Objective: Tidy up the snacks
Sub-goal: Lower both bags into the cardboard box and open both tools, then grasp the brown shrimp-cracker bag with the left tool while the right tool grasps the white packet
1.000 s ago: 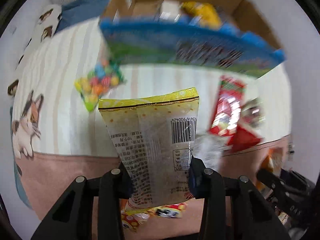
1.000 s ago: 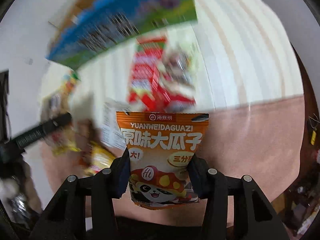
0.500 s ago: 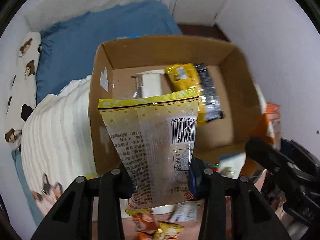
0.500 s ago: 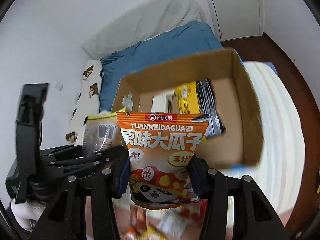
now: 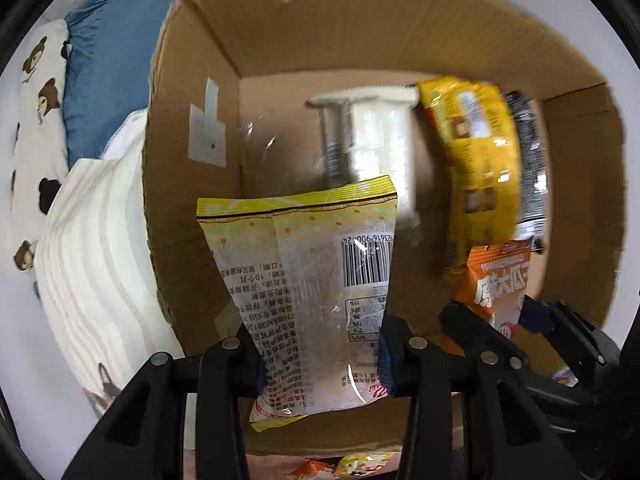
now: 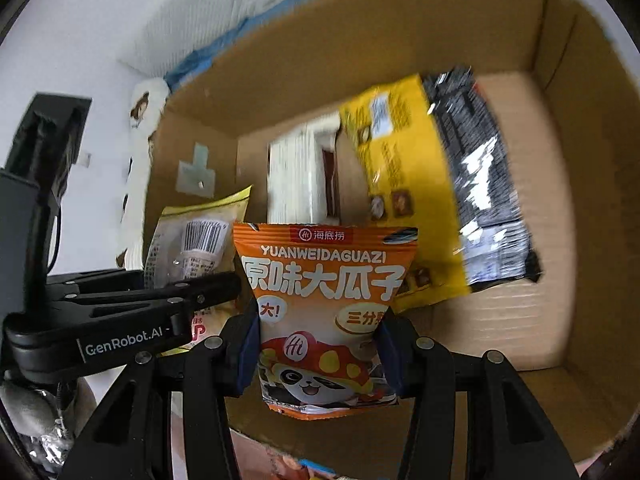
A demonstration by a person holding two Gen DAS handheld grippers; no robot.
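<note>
My left gripper (image 5: 320,356) is shut on a yellow-edged clear snack packet (image 5: 308,280) and holds it over the open cardboard box (image 5: 192,80). My right gripper (image 6: 318,356) is shut on an orange sunflower-seed packet (image 6: 324,300), also over the box (image 6: 560,240). Each gripper shows in the other's view: the right one with its orange packet (image 5: 500,280) at lower right, the left one (image 6: 224,280) with its packet (image 6: 196,240) at left. In the box lie a yellow bag (image 6: 400,180), a black bag (image 6: 484,184) and a white packet (image 6: 296,176).
The box rests on a bed with a striped white cover (image 5: 92,260), a blue sheet (image 5: 108,52) and a bear-print pillow (image 5: 36,80). A few loose snacks (image 5: 352,464) lie in front of the box's near wall.
Both grippers have moved forward with their packets, from above the loose snacks on the bed to just over the box's open top. The box now fills both views.
</note>
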